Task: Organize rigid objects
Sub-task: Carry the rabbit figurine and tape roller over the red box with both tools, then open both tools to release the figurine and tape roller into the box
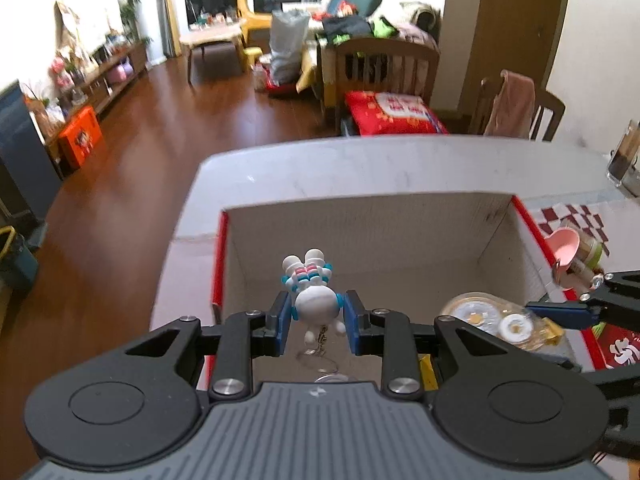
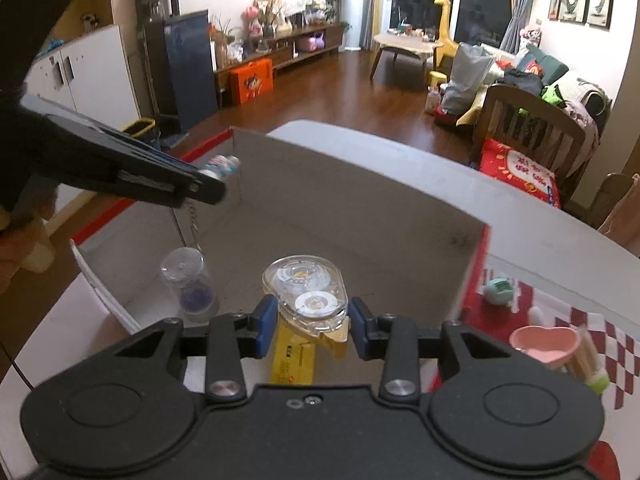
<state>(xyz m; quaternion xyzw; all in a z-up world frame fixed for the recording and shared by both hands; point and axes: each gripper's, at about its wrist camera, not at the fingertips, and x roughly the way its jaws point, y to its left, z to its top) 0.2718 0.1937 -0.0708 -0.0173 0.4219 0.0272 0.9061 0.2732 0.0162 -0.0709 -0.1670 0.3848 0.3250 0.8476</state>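
Note:
My left gripper (image 1: 316, 322) is shut on a white astronaut keychain figure (image 1: 314, 298) and holds it over the open cardboard box (image 1: 360, 216); its chain hangs down below. My right gripper (image 2: 312, 326) is shut on a clear tape dispenser (image 2: 306, 294) with a yellow tip, over the box (image 2: 360, 184). That dispenser also shows in the left wrist view (image 1: 480, 314), with the right gripper's finger beside it. The left gripper (image 2: 208, 184) with the figure (image 2: 224, 164) shows at left in the right wrist view. A clear capsule (image 2: 188, 280) hangs on the chain, low in the box.
The box stands on a white table (image 1: 360, 164). A pink heart-shaped bowl (image 2: 546, 344) and a small teal toy (image 2: 498, 290) lie on a red-checked cloth (image 2: 600, 344) right of the box. A yellow packet (image 2: 294, 356) lies in the box. Chairs stand beyond the table.

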